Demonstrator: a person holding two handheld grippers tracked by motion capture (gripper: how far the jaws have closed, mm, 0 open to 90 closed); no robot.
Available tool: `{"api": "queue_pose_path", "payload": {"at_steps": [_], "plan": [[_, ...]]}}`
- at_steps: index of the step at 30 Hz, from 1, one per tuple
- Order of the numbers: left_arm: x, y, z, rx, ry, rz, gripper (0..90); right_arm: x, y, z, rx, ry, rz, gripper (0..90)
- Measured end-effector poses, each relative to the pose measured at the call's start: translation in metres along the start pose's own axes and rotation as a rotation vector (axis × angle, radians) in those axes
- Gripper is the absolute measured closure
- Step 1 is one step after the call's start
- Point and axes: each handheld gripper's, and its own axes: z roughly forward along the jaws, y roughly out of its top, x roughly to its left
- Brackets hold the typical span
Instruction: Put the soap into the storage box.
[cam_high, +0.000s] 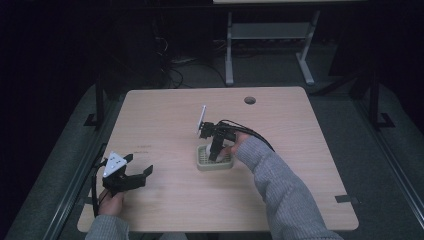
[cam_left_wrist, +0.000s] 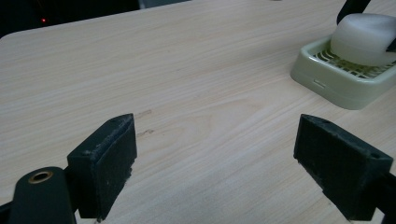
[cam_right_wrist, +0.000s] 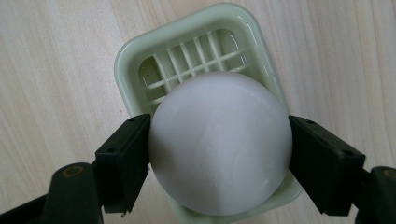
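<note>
The right gripper (cam_high: 216, 156) stands near the middle of the worktop (cam_high: 165, 115), pointing steeply down, its jaws clamped on a white soap bar (cam_right_wrist: 219, 142). In the right gripper view both black pads press against the rounded sides of the soap, one on each flank. The soap sits over a pale green soap dish (cam_right_wrist: 140, 60) with a slatted grid floor; whether the soap rests on the grid or hangs just above it cannot be told. The dish lies flat on the wood, slightly toward the near edge from the centre and well apart from every edge.

The left gripper (cam_high: 131, 176) is held low close to the near left corner, with its grey three-cornered plate (cam_high: 114, 164) on top. Its jaws are wide apart and grip nothing; in the left gripper view bare wood shows between them, with the dish and soap at the upper right of that view, well apart from the pads.

A wide stretch of bare wood lies between the two grippers, and more lies from the dish out to the right edge and the far edge. A round cable hole (cam_high: 250, 100) sits near the far edge, right of its middle. The person's grey sleeve (cam_high: 280, 190) crosses the near edge toward the dish.
</note>
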Motion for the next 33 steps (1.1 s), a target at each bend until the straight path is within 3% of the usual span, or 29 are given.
{"api": "queue_pose_path", "payload": {"at_steps": [33], "plan": [[0.0011, -0.0005, -0.0005, -0.004, 0.003, -0.003, 12.8, -0.0022, -0.0005, 0.0094, 0.002, 0.000, -0.001, 23.9]]}}
